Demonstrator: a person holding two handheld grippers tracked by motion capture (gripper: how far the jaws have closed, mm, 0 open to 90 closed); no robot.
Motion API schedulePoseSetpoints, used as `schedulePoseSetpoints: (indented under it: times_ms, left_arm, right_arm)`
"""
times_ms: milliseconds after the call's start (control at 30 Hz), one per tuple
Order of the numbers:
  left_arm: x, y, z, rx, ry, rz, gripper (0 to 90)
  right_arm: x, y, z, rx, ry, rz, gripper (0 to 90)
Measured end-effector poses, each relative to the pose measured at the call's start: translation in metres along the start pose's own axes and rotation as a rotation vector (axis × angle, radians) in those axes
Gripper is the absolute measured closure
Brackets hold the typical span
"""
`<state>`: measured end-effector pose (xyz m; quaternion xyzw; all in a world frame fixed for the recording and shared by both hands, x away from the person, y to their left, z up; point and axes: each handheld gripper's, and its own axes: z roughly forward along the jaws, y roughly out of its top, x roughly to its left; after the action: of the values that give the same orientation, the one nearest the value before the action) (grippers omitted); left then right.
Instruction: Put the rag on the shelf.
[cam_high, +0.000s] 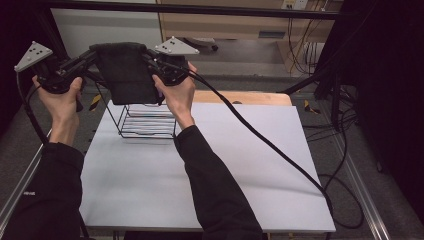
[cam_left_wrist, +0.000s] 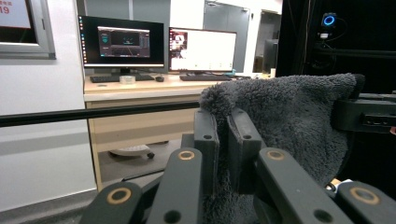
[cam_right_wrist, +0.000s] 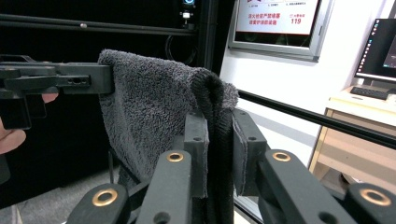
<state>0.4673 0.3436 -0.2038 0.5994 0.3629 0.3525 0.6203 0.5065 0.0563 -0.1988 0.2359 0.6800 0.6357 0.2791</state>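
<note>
**benchwatcher:** Starting big: white desk (cam_high: 210, 170), mostly bare. The one thing standing on it is a black wire rack (cam_high: 145, 122) near the far left corner, with what looks like pale flat stuff stacked inside, can't tell what exactly. Above that rack hangs a dark grey towel (cam_high: 125, 72), off the desk entirely, stretched between the two hand-held tools.

**loopy_kim:** Why hold it by both top corners like that?

**benchwatcher:** My guess is it's to keep the towel spread flat so it hangs straight. Pinch one corner only and it'd bunch up and swing. With the rack right underneath, I'd say the plan is to drape or lower it onto the wires, and a taut top edge makes it easier to line up.

**loopy_kim:** And the jaws, actually clamped?

**benchwatcher:** Yep. Left gripper (cam_left_wrist: 223, 140) has its jaws clenched on a fold of towel at one corner, pile squashed between them. Right gripper (cam_right_wrist: 219, 149) same deal on the other corner, with the hemmed edge running down between its jaws. Each one's view shows the other tool across the cloth, so they face each other.

**loopy_kim:** Risk?

**benchwatcher:** Probably the hanging end snagging on a wire.
</note>
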Motion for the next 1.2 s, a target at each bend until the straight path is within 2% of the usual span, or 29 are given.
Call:
schedulePoseSetpoints:
  times_ms: [167,833,967,1100,1200]
  left_arm:
    - [-0.002,-0.004,-0.006,-0.007,-0.005,0.011,83.0]
    - [-0.004,-0.025,-0.019,-0.017,-0.007,0.009,83.1]
    - [-0.006,-0.029,-0.022,-0.012,0.003,0.034,83.1]
    - [-0.008,-0.034,-0.025,-0.008,0.007,0.051,83.1]
    - [-0.007,-0.04,-0.027,-0.001,0.003,0.045,83.0]
  right_arm:
    - [0.005,-0.002,-0.004,-0.003,0.002,-0.02,78.8]
    - [0.02,-0.015,-0.01,0.015,0.004,-0.081,78.9]
    - [0.022,-0.017,-0.011,0.017,0.008,-0.082,78.9]
    - [0.026,-0.02,-0.012,0.025,0.008,-0.105,78.9]
    - [0.027,-0.024,-0.013,0.031,0.01,-0.106,78.8]
